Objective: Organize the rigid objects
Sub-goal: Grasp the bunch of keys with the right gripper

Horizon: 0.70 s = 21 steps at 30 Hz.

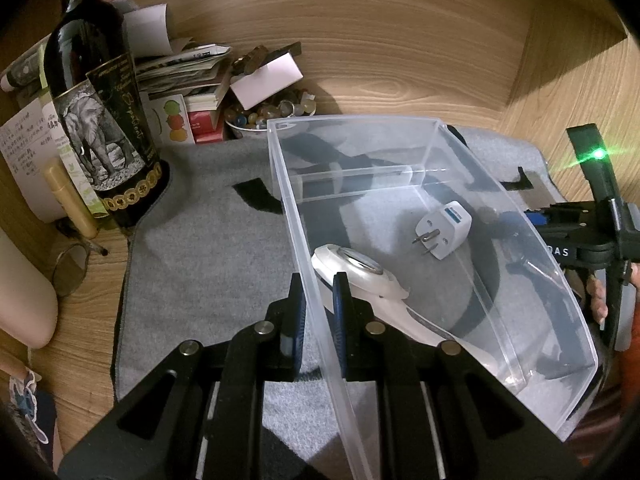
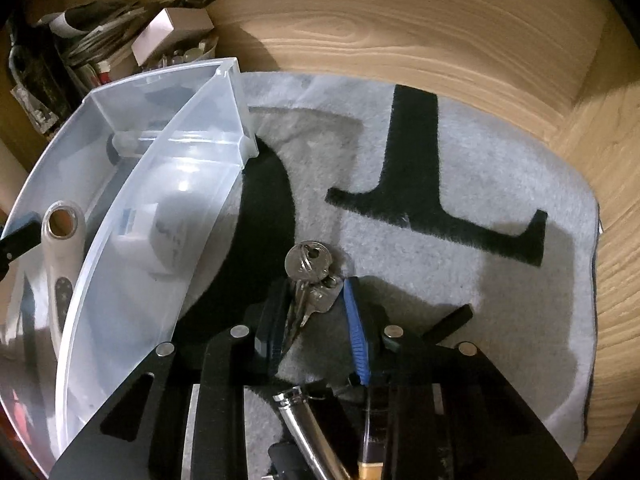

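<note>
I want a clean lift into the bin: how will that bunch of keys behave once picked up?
The keys look like stiff metal, but joined loosely, so they will probably swing and fan apart. Smooth and thin between the right gripper pads, they may slip or pivot. Likely light.

A wooden tabletop (image 1: 420,80) carries a grey mat (image 1: 208,248), a dark wine bottle (image 1: 96,112) and stacked papers (image 1: 180,68) beside it.

A wooden nook with a soft grey mat

The wood surface (image 1: 420,92) meets wood walls (image 1: 400,28); a grey mat (image 2: 500,168) with black shapes covers it.
</note>
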Tool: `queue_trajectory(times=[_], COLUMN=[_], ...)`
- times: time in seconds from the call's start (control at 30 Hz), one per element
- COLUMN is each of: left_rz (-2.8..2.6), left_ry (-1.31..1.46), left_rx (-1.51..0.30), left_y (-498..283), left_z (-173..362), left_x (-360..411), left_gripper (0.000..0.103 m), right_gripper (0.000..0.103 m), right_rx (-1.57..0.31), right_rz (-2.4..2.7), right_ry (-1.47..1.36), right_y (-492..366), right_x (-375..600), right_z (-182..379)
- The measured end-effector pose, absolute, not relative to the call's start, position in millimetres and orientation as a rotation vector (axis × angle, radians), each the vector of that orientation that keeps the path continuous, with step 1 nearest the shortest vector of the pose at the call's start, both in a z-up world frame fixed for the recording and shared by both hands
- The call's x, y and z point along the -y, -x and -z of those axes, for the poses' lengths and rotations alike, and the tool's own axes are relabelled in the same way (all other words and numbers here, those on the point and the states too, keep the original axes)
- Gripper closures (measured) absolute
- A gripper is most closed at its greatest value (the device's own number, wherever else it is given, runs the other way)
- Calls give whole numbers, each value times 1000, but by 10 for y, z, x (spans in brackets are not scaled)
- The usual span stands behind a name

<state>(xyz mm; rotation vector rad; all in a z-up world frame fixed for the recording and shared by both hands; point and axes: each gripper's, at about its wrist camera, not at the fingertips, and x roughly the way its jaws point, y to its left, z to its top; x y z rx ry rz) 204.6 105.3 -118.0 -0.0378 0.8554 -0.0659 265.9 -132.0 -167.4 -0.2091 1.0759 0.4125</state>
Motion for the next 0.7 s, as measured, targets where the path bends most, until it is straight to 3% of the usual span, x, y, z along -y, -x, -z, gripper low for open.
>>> queue_trajectory(times=[0.4, 0.43, 0.47, 0.7], left_rz=[65, 65, 65, 65], left_ry=[41, 41, 42, 40], left_rx=[-856, -856, -856, -855], left_y=[-2036, -2036, -2037, -2037], left_z=[1174, 1174, 1174, 1175], left_x=[-1050, -1050, -1050, -1051], left_gripper=[90, 90, 90, 90], right_gripper=[78, 81, 93, 95], right_rx=[-947, -934, -926, -847], right_rz=[-417, -420, -426, -436], right_ry=[167, 164, 160, 202], right_y=[-2454, -2437, -2425, -2308], right_x=[1429, 1448, 1410, 1325], right_z=[1207, 1159, 1113, 873])
